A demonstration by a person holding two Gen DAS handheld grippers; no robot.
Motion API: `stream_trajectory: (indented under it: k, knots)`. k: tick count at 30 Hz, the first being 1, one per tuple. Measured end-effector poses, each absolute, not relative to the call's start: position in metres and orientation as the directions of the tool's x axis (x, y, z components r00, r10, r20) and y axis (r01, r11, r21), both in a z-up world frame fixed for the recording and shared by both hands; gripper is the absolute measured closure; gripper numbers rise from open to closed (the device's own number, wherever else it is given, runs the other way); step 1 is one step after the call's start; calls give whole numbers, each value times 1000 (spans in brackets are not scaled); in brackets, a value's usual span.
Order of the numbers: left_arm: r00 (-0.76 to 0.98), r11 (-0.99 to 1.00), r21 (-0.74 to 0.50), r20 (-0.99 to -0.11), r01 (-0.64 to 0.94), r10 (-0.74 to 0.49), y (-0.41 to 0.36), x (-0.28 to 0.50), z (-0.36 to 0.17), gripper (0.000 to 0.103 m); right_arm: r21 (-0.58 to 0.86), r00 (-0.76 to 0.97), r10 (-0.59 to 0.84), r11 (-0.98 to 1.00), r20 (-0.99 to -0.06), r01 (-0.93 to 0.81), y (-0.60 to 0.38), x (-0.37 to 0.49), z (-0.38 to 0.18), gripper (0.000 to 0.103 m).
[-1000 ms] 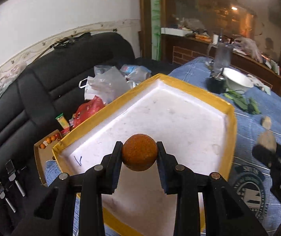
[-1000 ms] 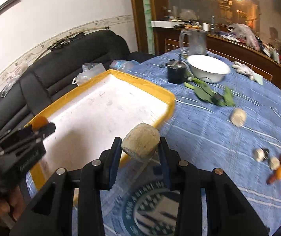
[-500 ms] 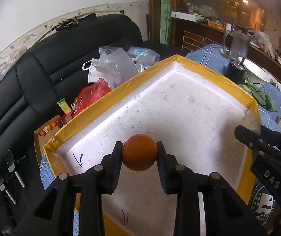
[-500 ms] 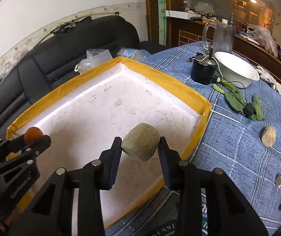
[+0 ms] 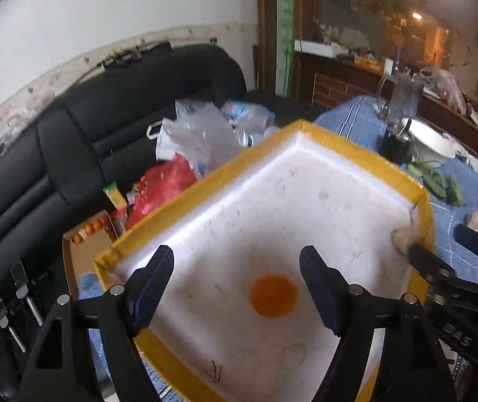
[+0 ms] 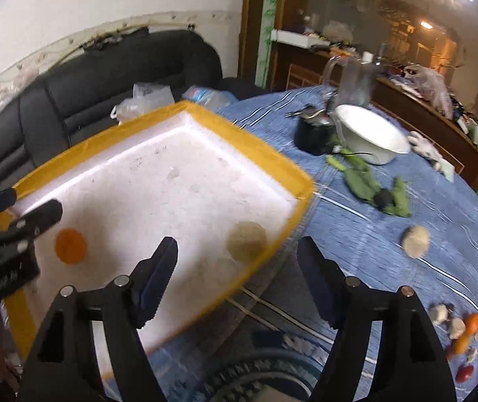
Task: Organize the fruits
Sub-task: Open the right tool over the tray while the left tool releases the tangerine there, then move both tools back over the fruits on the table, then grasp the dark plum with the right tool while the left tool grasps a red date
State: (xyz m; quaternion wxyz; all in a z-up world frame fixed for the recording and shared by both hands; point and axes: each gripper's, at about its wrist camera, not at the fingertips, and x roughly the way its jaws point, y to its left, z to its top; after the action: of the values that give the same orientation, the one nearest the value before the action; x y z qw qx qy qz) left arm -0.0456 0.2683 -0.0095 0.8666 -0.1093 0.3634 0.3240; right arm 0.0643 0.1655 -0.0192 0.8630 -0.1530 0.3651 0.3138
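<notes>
An orange fruit lies inside the white foam tray with the yellow rim. My left gripper hovers open above that orange, its jaws wide apart. A tan, rough fruit rests in the tray near its right rim. My right gripper is open just behind it, nothing between its jaws. Another tan fruit sits on the blue tablecloth.
A white bowl, a black cup and green leaves stand beyond the tray. Several small fruits lie at the table's right edge. A black sofa with plastic bags is at left.
Both grippers opened and let go: the orange dropped from the left gripper into the tray, and the tan fruit dropped from the right gripper near the tray's right rim.
</notes>
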Motion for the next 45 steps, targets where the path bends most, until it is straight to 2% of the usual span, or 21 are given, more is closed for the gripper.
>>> stream_trajectory:
  k: [11,18,28,34,36,39,41,45]
  knots:
    - [610,795,48,-613,-605,501,223,-53,26,24,-14,660,391,854,-642,-520,32,12,22,15]
    - [660,837,67,-583,-543,474,181,-46,36,23,1,702,308,916,-642,-401,-50,-13,19,11]
    - [688,925,88,-643,-370,337,109,-21,13,21,45,703,158,983,-693,-176,-166,-36,-10,11]
    - [643,963,114,-725,-244,249,65,6,-23,21,103,618,176,983,-766,-151,-188,-33,-46,11]
    - [629,968,128,-740,-214,237,54,11,-32,21,129,595,209,976,-776,-174,-182,-28,-55,15]
    - [622,973,143,-750,-181,225,43,15,-38,21,140,583,222,973,-781,-184,-173,-15,-63,32]
    - [616,976,139,-758,-166,213,37,20,-41,21,145,570,219,974,-792,-174,-167,1,-69,53]
    - [612,985,120,-773,-123,171,26,35,-44,21,145,536,234,968,-811,-203,-156,18,-79,70]
